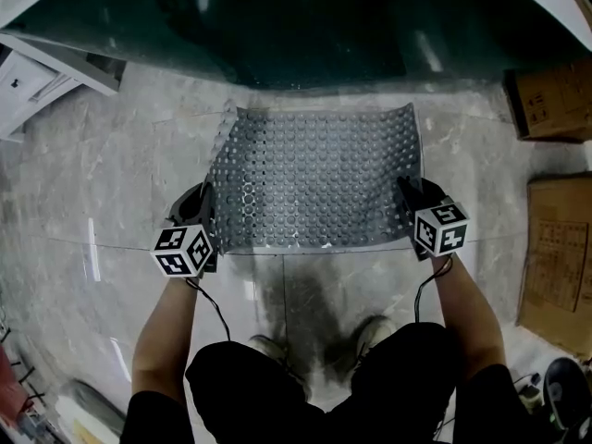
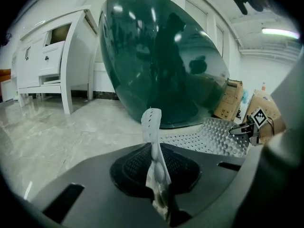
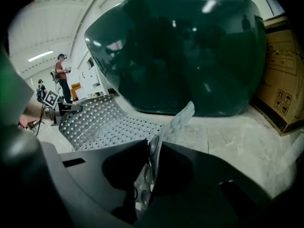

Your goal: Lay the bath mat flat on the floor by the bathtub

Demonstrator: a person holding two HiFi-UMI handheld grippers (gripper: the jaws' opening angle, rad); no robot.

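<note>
Right hand-held gripper [image 3: 153, 144] clamps mat [image 3: 109, 120]; only its view shows bystanders [image 3: 61, 75]

The mat [image 1: 319, 178] is a translucent grey rectangle studded with round bumps and holes. It is spread open over the floor [image 1: 120, 165] just before the dark green tub [image 1: 277, 26], its near corners raised and curled.

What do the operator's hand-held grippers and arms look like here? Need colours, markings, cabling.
Left hand-held gripper and right hand-held gripper: black bodies, each carrying a white cube printed with black square markers at the rear. A thin black cable trails from each one back along the forearm. The forearms are uncovered, and black sleeves begin near the elbows.
</note>
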